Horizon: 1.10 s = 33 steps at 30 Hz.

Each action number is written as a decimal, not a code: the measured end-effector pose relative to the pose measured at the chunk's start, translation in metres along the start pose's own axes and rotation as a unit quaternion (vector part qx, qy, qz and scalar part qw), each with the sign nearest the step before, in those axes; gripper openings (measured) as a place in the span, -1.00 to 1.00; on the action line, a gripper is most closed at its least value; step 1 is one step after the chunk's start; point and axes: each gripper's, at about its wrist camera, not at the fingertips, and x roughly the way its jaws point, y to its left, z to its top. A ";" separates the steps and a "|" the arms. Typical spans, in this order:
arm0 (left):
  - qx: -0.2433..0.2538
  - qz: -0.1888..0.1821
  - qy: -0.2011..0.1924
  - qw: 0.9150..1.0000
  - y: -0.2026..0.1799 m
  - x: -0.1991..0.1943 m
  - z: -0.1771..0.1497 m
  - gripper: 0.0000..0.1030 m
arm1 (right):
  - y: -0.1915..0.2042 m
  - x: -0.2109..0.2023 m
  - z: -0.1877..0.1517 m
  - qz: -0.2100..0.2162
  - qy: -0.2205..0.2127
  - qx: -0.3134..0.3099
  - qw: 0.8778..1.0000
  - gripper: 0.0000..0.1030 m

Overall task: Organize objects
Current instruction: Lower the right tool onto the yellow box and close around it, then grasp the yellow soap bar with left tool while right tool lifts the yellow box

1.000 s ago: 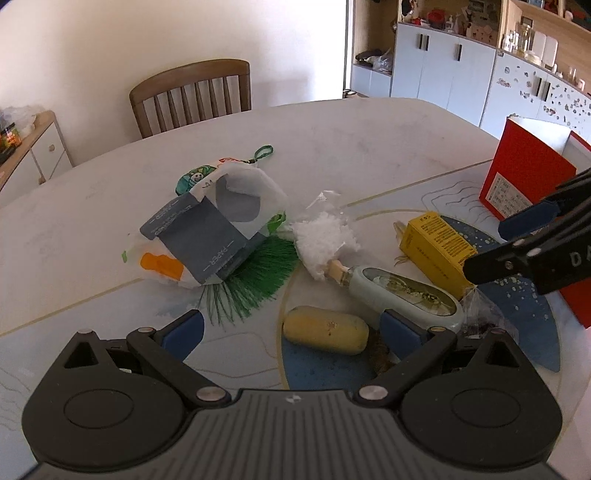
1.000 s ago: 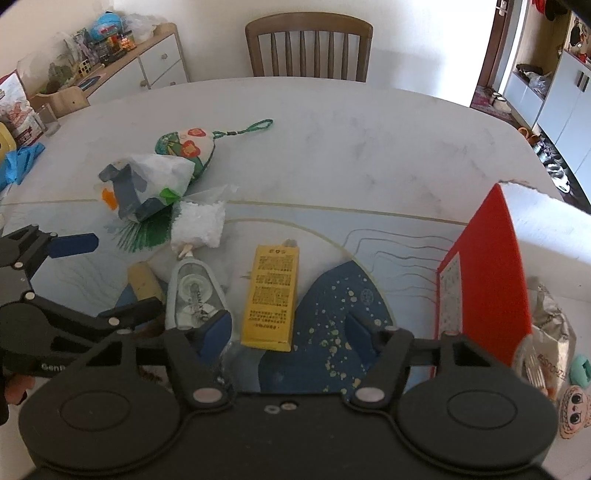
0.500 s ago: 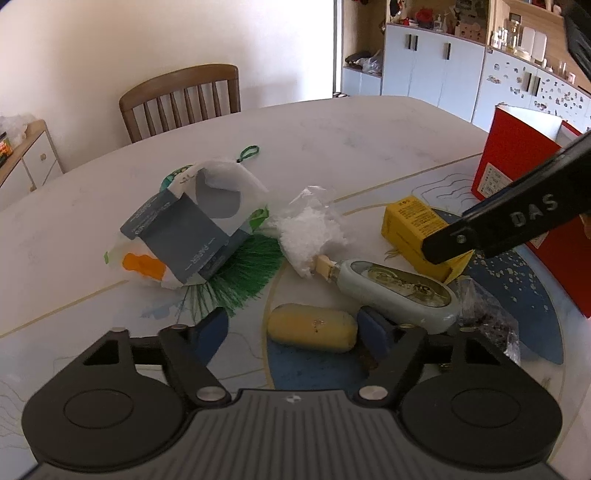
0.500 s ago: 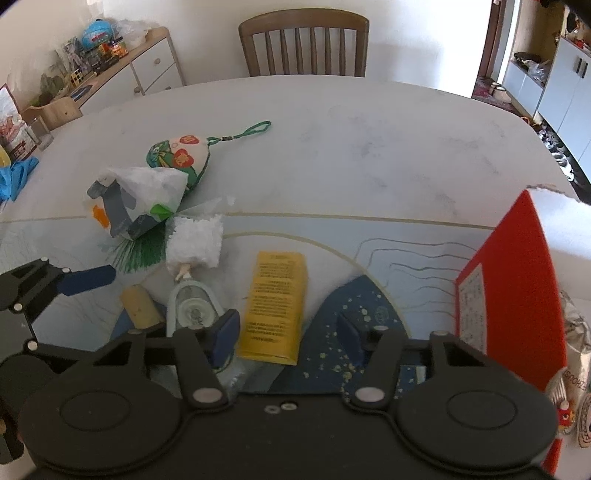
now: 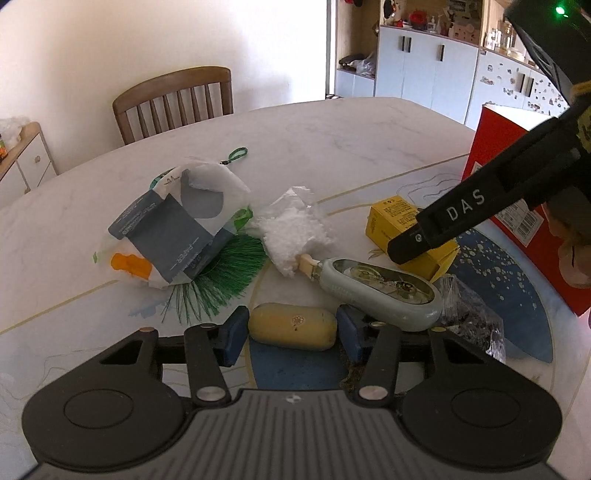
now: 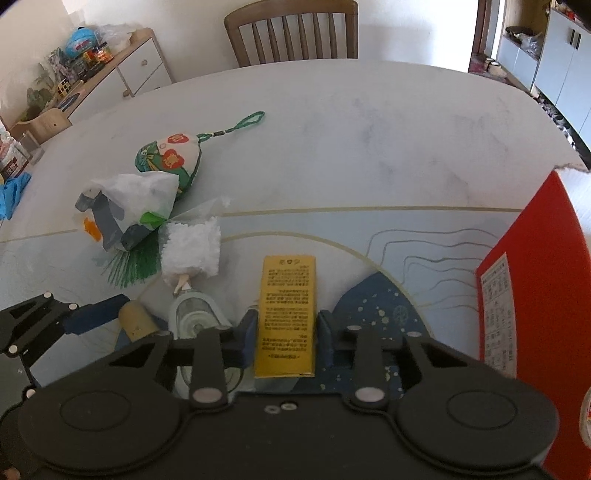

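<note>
My left gripper (image 5: 291,334) has its blue pads on both ends of a yellow oblong bar (image 5: 292,331) lying on the mat. My right gripper (image 6: 286,338) has its pads against both sides of a yellow box (image 6: 287,314); the box also shows in the left wrist view (image 5: 402,229). A pale green flat bottle (image 5: 380,290) with a white fluffy head (image 5: 297,232) lies between bar and box. A white bag with grey paper (image 5: 173,225) and a green brush (image 5: 225,275) lie to the left. The left gripper shows in the right wrist view (image 6: 92,317).
A red upright box (image 6: 532,306) stands at the right on the table (image 6: 369,133). A floral pouch with green cord (image 6: 170,158) lies behind the bag. A crinkled clear wrapper (image 5: 472,321) lies by the bottle. A wooden chair (image 6: 291,33) stands at the far side.
Both grippers moved forward and down and narrowed: the left now spans the yellow bar, the right now spans the yellow box.
</note>
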 end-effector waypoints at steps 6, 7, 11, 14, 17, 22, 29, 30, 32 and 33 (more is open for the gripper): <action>-0.006 0.012 0.008 1.000 0.003 -0.004 0.002 -0.01 | -0.005 -0.011 -0.002 0.001 -0.010 0.008 1.000 -0.44; -0.009 0.013 0.008 1.000 0.004 -0.006 0.003 -0.01 | -0.005 -0.015 -0.003 0.003 -0.011 0.008 1.000 -0.45; -0.017 0.020 0.009 1.000 0.006 -0.015 0.006 -0.01 | -0.006 -0.030 -0.009 0.007 -0.017 0.005 1.000 -0.45; -0.019 0.020 0.009 1.000 0.005 -0.025 0.008 -0.01 | -0.005 -0.044 -0.013 0.011 -0.021 0.001 1.000 -0.45; -0.021 0.018 0.007 1.000 0.001 -0.037 0.010 -0.01 | -0.005 -0.060 -0.017 0.017 -0.024 0.001 1.000 -0.45; -0.016 0.018 -0.002 1.000 -0.009 -0.059 0.020 -0.01 | -0.007 -0.086 -0.024 0.019 -0.031 0.006 0.999 -0.45; -0.022 0.006 -0.001 1.000 -0.028 -0.086 0.036 -0.01 | -0.014 -0.128 -0.034 0.025 -0.050 0.009 0.998 -0.45; -0.022 0.003 -0.004 1.000 -0.031 -0.090 0.039 -0.01 | -0.015 -0.134 -0.036 0.024 -0.053 0.008 0.998 -0.45; -0.021 -0.001 -0.007 1.000 -0.038 -0.097 0.043 -0.01 | -0.018 -0.145 -0.039 0.021 -0.060 0.008 0.998 -0.45; -0.019 -0.004 -0.010 1.000 -0.042 -0.100 0.045 -0.01 | -0.019 -0.149 -0.040 0.018 -0.061 0.007 0.998 -0.45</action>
